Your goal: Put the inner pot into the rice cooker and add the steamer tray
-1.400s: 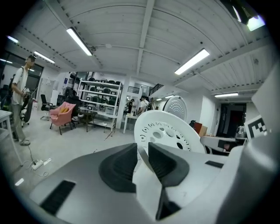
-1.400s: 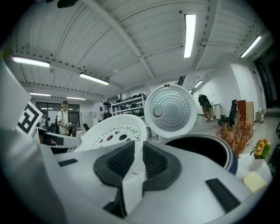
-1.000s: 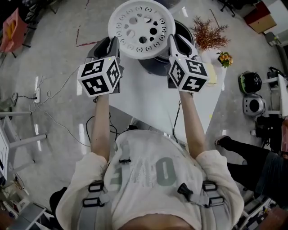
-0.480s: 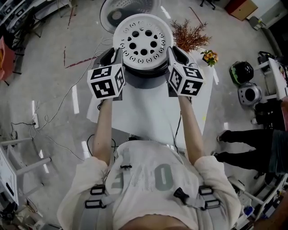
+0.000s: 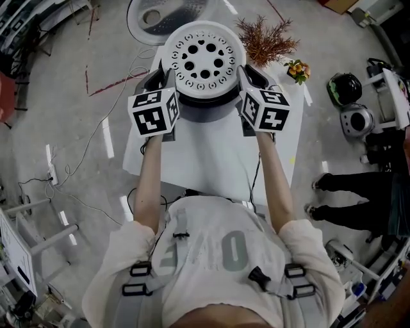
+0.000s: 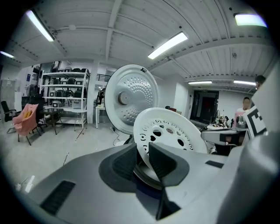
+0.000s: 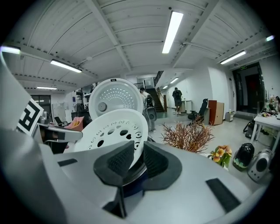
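- Head view: the white, perforated steamer tray (image 5: 204, 59) sits over the mouth of the dark rice cooker (image 5: 206, 112), which stands at the far end of the white bench (image 5: 211, 157).
- The tray covers the opening, so what is inside the cooker cannot be told. Nor can I tell whether the tray rests on the cooker.
- The left tongs (image 5: 165, 75) are at the tray's left rim and the right tongs (image 5: 247, 73) at its right rim.
- The cooker's lid (image 5: 159, 14) stands open behind it. A dried plant (image 5: 266, 40) and orange flowers (image 5: 296, 69) stand to the cooker's right.
- Left gripper view: the left tongs (image 6: 144, 151) are clamped on the rim of the steamer tray (image 6: 170, 131), both pads against it. A dark ring of the cooker shows just beneath, and the lid (image 6: 131, 103) rises behind.
- Right gripper view: the right tongs (image 7: 139, 154) pinch the opposite rim of the tray (image 7: 111, 131). The lid (image 7: 116, 98) is upright beyond it, with the dried plant (image 7: 188, 136) and flowers (image 7: 221, 154) to the right.
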A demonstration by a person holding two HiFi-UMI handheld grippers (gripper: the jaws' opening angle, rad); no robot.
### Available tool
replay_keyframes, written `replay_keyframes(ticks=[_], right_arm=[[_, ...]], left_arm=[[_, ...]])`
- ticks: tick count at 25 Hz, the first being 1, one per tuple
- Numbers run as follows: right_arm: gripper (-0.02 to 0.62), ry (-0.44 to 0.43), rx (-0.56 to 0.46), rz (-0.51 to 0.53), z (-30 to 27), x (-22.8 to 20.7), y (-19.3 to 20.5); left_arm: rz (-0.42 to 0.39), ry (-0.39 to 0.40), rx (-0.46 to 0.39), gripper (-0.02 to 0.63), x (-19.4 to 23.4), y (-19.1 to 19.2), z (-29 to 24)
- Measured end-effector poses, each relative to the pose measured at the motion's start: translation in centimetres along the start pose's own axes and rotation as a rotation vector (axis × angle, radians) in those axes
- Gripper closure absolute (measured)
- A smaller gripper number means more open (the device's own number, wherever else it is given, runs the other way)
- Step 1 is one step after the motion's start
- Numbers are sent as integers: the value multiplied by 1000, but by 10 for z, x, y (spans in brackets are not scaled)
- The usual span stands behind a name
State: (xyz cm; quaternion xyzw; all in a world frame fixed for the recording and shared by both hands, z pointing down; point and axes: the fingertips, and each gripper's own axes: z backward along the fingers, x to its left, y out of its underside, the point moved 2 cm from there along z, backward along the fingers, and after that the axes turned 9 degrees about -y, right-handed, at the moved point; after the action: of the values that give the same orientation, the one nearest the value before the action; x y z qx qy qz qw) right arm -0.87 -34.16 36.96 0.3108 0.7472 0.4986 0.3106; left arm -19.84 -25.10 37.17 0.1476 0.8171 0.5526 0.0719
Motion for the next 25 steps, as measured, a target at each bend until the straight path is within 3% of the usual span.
replay_keyframes(ticks=[9, 13, 15, 25], right_arm=[[517, 12, 32, 0, -8, -3, 21], [514, 18, 33, 41, -11, 0, 21], [552, 33, 40, 77, -12, 1, 22], [553, 44, 50, 94, -12, 6, 29]], left_arm=[[-15, -13, 34, 515, 1, 18, -11], [-65, -42, 25, 515, 0, 20, -14], [-58, -35, 27, 515, -4, 22, -16], [-37, -32, 13, 515, -3, 20, -16]])
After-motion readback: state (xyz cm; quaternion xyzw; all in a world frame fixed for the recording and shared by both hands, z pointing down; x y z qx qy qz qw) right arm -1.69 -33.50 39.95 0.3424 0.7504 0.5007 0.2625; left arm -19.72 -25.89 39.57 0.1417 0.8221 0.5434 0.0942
